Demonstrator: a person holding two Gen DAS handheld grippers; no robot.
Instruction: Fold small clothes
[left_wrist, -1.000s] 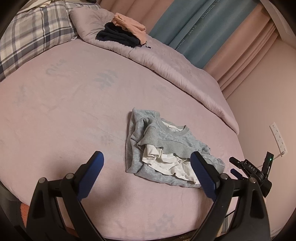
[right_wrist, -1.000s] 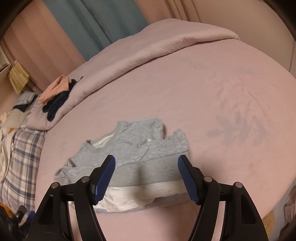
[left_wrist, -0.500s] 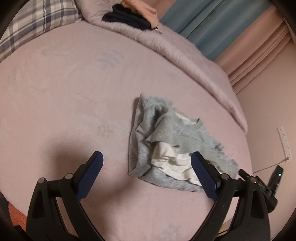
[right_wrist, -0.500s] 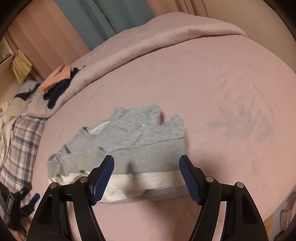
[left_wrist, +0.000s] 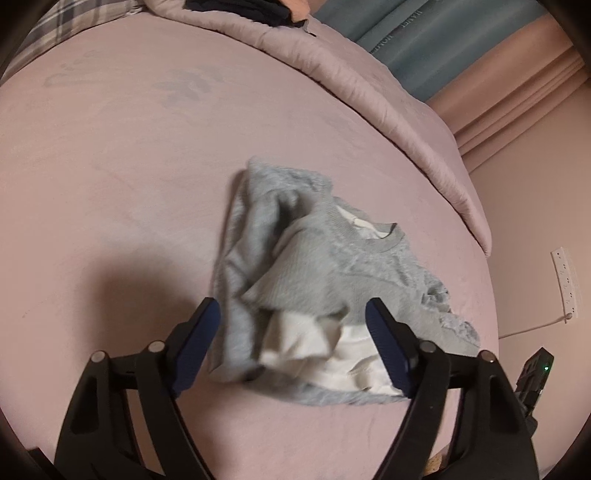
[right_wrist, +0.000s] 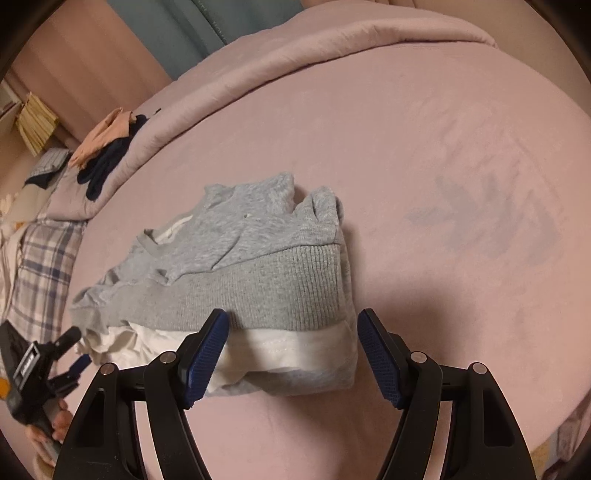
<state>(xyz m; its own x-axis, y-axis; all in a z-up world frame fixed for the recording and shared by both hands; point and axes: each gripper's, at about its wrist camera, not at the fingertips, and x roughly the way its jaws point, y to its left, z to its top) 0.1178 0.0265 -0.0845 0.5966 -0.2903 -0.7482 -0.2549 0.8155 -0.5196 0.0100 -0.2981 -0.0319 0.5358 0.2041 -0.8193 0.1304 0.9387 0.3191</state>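
Note:
A small grey sweatshirt (left_wrist: 332, 266) with a white inner layer lies crumpled on the pink bed sheet (left_wrist: 129, 166). My left gripper (left_wrist: 291, 314) hangs low over its near edge. Its jaws are closing, with grey and white cloth between them, and the pads are not pressing on the cloth. In the right wrist view the ribbed hem of the sweatshirt (right_wrist: 258, 266) faces me. My right gripper (right_wrist: 291, 321) stands open just above the white hem band, with the near right corner between its fingers. The left gripper (right_wrist: 44, 365) also shows at the lower left there, held by a hand.
A rolled pink duvet (left_wrist: 369, 85) runs along the far side of the bed, with a pile of dark and peach clothes (right_wrist: 107, 147) on it. A plaid pillow (right_wrist: 40, 266) lies at the head. Curtains (left_wrist: 443, 44) and a wall socket (left_wrist: 565, 284) are beyond the bed.
Both grippers have come down and closer to the sweatshirt, which now fills more of each view. The left jaws have narrowed. The right jaws keep the same width.

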